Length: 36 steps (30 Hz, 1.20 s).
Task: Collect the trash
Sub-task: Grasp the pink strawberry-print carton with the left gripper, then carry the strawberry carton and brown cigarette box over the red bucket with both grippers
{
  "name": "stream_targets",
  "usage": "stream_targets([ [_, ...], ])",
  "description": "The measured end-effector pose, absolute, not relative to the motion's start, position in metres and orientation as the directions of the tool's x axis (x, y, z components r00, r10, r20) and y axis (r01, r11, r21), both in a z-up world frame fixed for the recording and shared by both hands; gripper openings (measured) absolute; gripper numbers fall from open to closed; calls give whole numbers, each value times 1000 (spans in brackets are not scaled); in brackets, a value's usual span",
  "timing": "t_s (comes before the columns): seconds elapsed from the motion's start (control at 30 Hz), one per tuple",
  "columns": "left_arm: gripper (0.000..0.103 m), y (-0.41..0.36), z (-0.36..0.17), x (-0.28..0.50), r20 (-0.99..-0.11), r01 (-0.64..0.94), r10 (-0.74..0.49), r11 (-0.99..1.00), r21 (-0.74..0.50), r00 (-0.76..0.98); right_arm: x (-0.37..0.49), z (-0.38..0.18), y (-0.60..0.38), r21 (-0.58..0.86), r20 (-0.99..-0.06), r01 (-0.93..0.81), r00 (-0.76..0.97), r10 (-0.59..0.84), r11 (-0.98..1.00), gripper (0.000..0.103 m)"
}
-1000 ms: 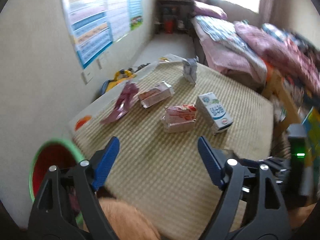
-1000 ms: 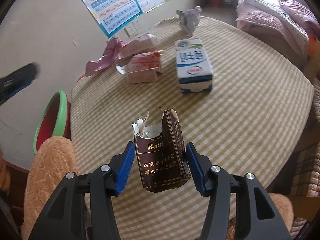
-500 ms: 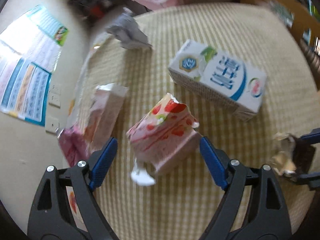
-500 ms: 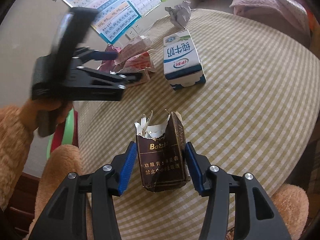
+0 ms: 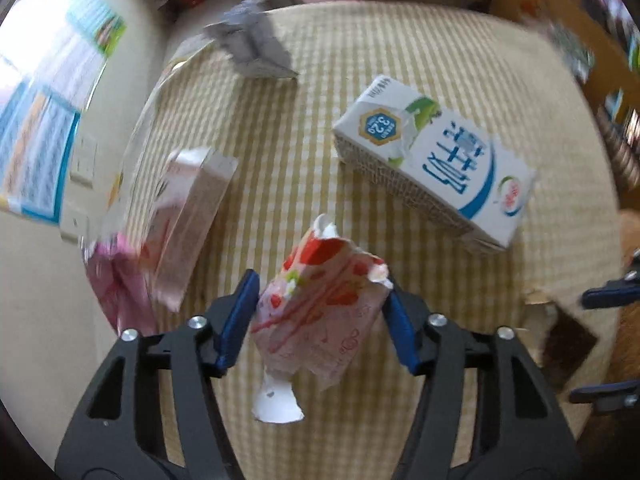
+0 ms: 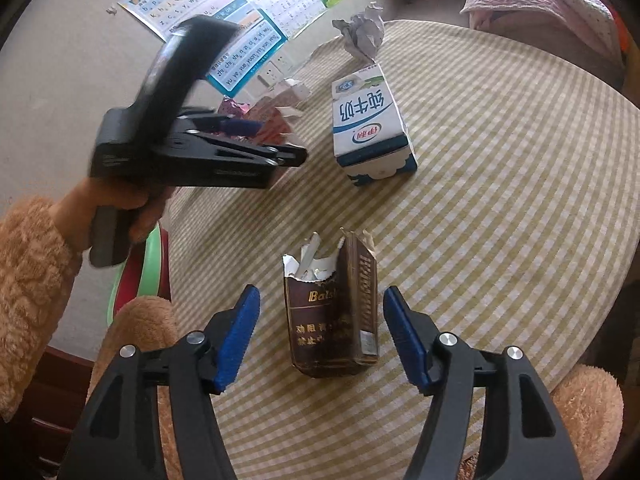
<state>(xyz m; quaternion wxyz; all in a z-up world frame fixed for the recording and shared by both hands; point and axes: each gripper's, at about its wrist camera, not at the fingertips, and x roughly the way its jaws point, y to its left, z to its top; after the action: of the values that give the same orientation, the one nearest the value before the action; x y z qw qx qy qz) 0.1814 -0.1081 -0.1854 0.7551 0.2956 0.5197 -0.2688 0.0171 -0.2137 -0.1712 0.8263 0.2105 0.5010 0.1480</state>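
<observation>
My left gripper (image 5: 320, 312) is shut on a torn pink strawberry carton (image 5: 320, 320), holding it just above the checked table (image 5: 400, 60). My right gripper (image 6: 320, 332) is open around a torn brown cigarette pack (image 6: 332, 320) that stands on the table, with clear gaps on both sides. The left gripper also shows in the right wrist view (image 6: 256, 148), held over the table's left side. A white and blue milk carton (image 5: 436, 164) lies in the middle of the table; it also shows in the right wrist view (image 6: 368, 128).
A second pink carton (image 5: 188, 216) and a pink wrapper (image 5: 120, 284) lie at the table's left edge. Crumpled grey paper (image 6: 360, 32) sits at the far side. A green-rimmed red bin (image 6: 136, 272) stands below the left edge. A bed (image 6: 540, 4) is behind.
My left gripper has closed on the strawberry carton and lifted it. My right gripper has opened and let go of the brown pack, which now stands on the table.
</observation>
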Motion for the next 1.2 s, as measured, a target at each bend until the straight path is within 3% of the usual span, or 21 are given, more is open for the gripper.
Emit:
stream_targets([
  [0.27,54,-33,-156,134,-939,438,-182,898,-38,292,21,-174,-201,441,-801,-38,435,412,897,70],
  [0.5,54,2,-174,98,-930,220,-232,960,-173,284,24,-177,-190,382,-832,-42,420,363,923,70],
  [0.6,56,-2,-182,96,-932,213,-237,960,-181,275,23,-177,-188,368,-837,-39,421,349,929,70],
  [0.87,73,-7,-184,83,-929,228,-215,962,-148,302,24,-180,-189,347,-850,-17,415,323,938,70],
  [1.2,80,1,-186,76,-930,219,-194,967,-128,314,26,-185,-185,337,-859,-16,404,314,941,70],
])
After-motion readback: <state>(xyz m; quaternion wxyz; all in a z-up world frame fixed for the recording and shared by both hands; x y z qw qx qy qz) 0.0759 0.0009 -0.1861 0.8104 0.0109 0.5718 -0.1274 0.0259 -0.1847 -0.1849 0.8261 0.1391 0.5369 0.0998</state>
